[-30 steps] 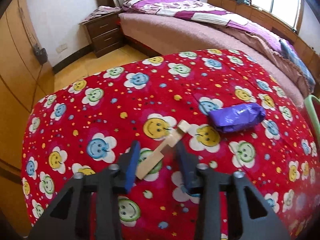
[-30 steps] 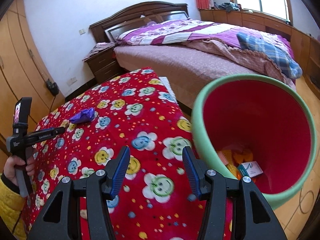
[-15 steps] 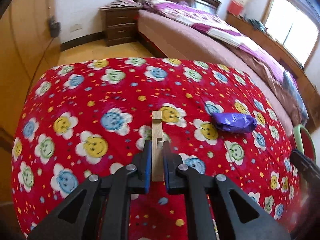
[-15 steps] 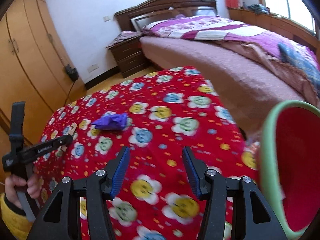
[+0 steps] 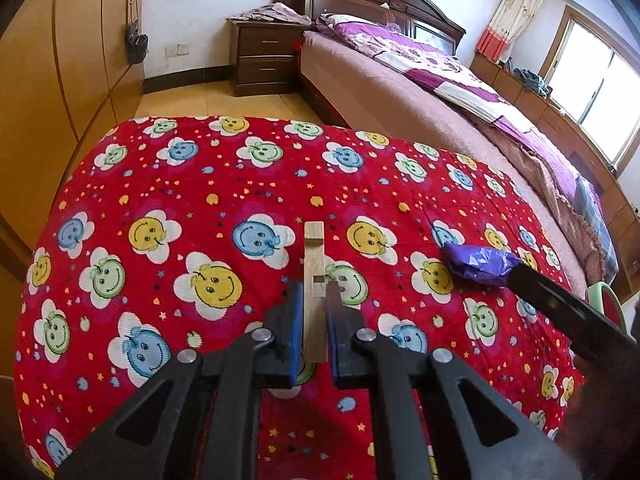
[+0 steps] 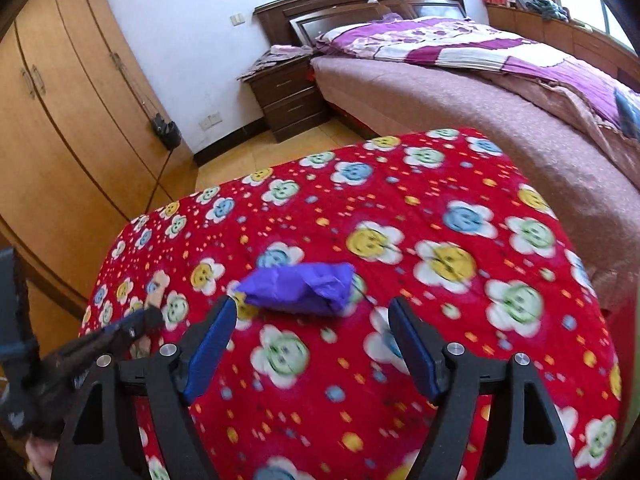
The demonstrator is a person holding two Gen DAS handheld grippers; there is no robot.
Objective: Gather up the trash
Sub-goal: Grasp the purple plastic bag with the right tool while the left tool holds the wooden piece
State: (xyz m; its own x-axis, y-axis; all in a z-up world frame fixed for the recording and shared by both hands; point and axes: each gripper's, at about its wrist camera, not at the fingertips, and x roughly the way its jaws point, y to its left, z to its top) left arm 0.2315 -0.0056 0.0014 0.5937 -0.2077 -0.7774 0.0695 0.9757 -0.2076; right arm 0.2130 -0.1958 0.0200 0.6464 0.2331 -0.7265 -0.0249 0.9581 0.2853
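Observation:
My left gripper [image 5: 313, 292] is shut on a notched wooden stick [image 5: 313, 264] that points forward over the red smiley-flower blanket [image 5: 180, 200]. A crumpled purple plastic bag [image 5: 478, 265] lies on the blanket to its right. In the right wrist view my right gripper [image 6: 312, 312] is open, its fingers straddling the near side of the purple bag [image 6: 300, 289] without touching it. The left gripper [image 6: 132, 326] shows at the lower left there. The right gripper's finger [image 5: 560, 308] enters the left wrist view beside the bag.
A green-rimmed red bin [image 5: 606, 300] peeks in at the blanket's right edge. A large bed [image 6: 500, 92] stands behind, with a dark nightstand [image 6: 288, 96] and wooden wardrobes [image 6: 60, 120] on the left.
My left gripper closed on the wooden stick and holds it. My right gripper swung away from the bin, across the blanket, up to the purple bag.

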